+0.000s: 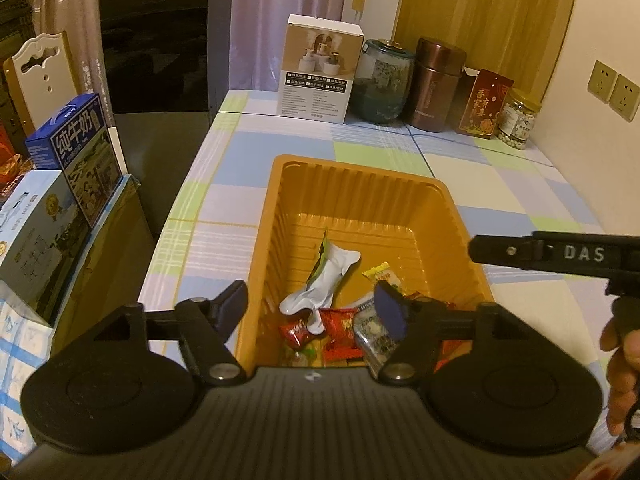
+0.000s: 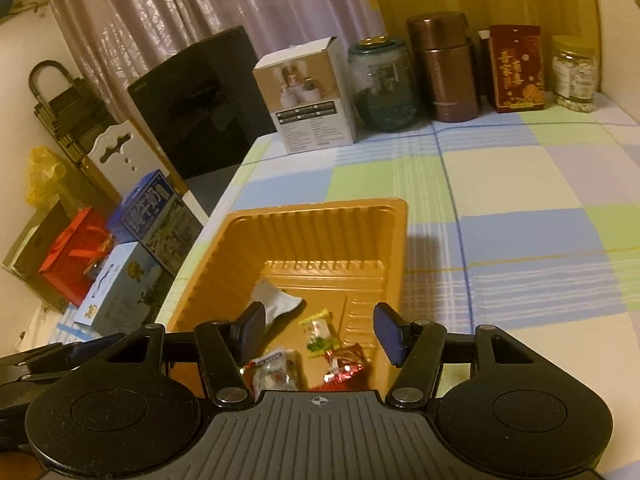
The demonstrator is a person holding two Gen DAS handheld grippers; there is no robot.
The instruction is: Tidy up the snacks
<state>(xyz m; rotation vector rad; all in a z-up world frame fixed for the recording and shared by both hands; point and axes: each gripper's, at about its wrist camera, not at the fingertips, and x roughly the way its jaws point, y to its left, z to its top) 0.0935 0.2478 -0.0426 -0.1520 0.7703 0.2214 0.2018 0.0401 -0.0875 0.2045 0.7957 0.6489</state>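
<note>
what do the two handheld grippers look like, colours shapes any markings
Both are black plastic. The left gripper and the right gripper each have a ribbed dark grey body, two round black discs at the sides, silver pivot bolts, and jointed black fingers ending in dark blue pads. The right gripper's top, seen from the left wrist camera, carries white letters "DAS". No cables or sleeves show.

Checked tablecloth [image 2: 520, 208] — pale curtain [image 2: 180, 20] behind.
</note>
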